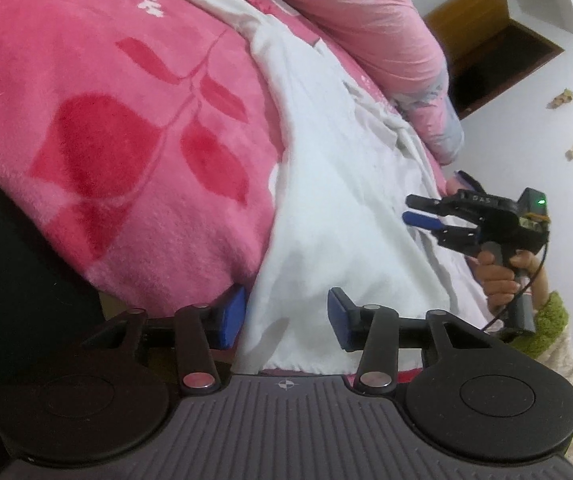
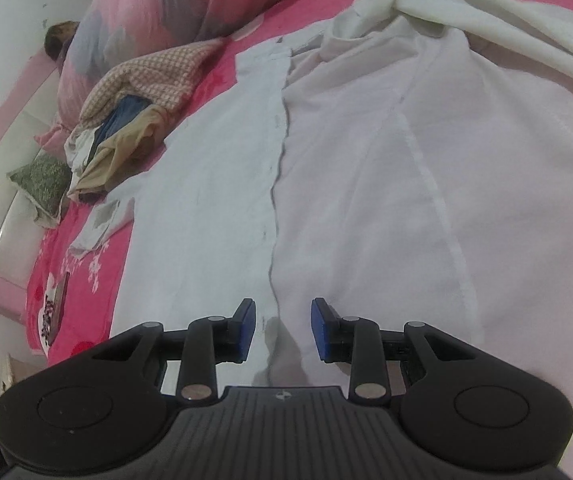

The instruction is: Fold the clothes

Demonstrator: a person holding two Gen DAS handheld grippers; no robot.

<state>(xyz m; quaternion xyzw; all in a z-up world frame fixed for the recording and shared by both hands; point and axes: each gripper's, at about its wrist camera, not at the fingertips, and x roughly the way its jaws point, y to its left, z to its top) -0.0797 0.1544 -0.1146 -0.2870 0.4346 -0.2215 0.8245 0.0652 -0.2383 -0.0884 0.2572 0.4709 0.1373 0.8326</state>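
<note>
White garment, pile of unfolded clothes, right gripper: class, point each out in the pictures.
White garment [image 2: 366, 184]: right wrist view, flat front panel.
Pile of unfolded clothes [image 2: 126, 132]: right wrist view, tan piece.
Right gripper [image 1: 422, 210]: left wrist view, between fingertips.

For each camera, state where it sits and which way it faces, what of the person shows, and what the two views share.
Left wrist: rides the left gripper at the bed's edge, looks across the white garment and pink blanket toward the wall; its open fingers, the right gripper and the person's hand show.
Right wrist: rides the right gripper, looks down along the garment's placket toward a clothes pile; only its open fingers show.
Shared: white garment, pink blanket.
</note>
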